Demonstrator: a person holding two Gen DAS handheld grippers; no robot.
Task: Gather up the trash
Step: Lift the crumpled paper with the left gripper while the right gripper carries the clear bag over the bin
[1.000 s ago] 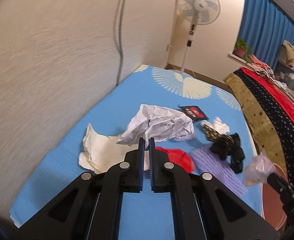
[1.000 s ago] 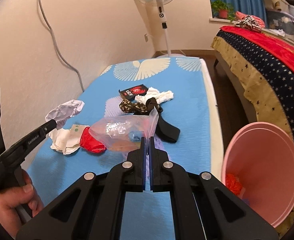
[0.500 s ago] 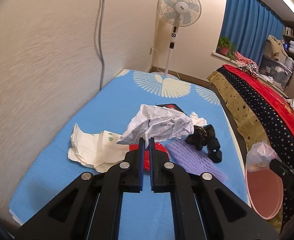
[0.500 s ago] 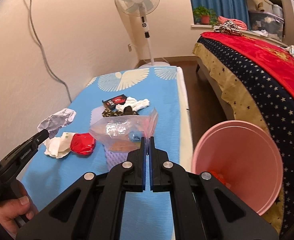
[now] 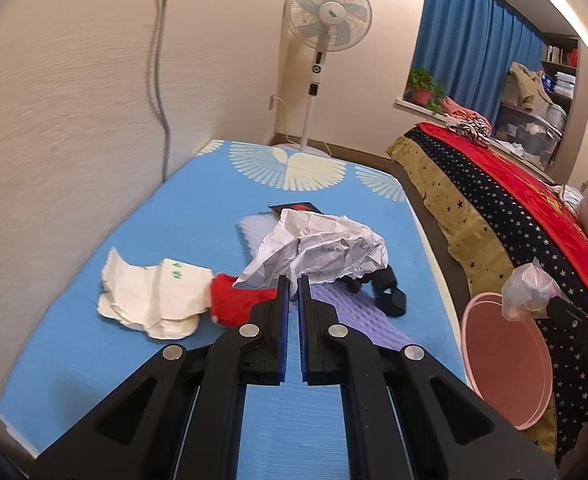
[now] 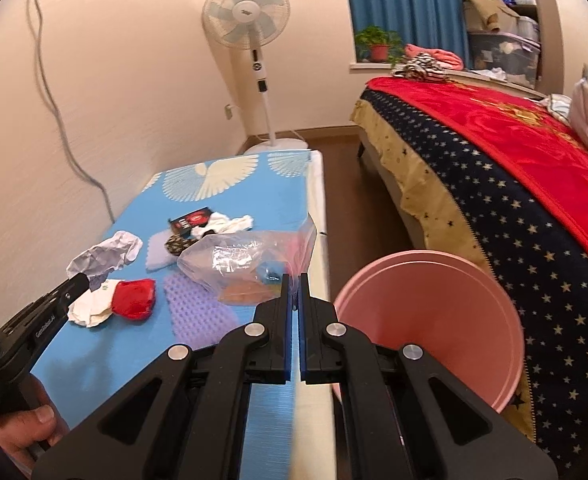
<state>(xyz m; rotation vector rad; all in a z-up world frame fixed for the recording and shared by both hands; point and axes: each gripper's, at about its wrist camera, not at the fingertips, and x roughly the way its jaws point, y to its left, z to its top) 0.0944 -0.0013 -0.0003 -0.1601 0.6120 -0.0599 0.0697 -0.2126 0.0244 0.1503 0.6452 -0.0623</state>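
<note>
My left gripper [image 5: 293, 280] is shut on a crumpled white paper [image 5: 318, 246] and holds it above the blue mat [image 5: 94, 344]; it also shows in the right wrist view [image 6: 108, 256]. My right gripper [image 6: 293, 278] is shut on a clear plastic bag [image 6: 246, 268] with scraps inside, held over the mat's right edge, left of the pink bin [image 6: 434, 320]. In the left wrist view the bag [image 5: 530, 292] hangs just above the bin [image 5: 506, 364].
On the mat lie a white wrapper [image 5: 154, 296], a red wrapper [image 5: 234, 300], purple foam netting [image 5: 358, 320], a black strap [image 5: 390, 296] and a black-red packet [image 6: 190, 220]. A standing fan [image 5: 326, 40] is at the far end. A bed with a starred blanket [image 6: 514, 184] is right.
Both grippers have swung right. The right one has carried the plastic bag from over the mat toward the pink bin, and the left has followed with the crumpled paper.
</note>
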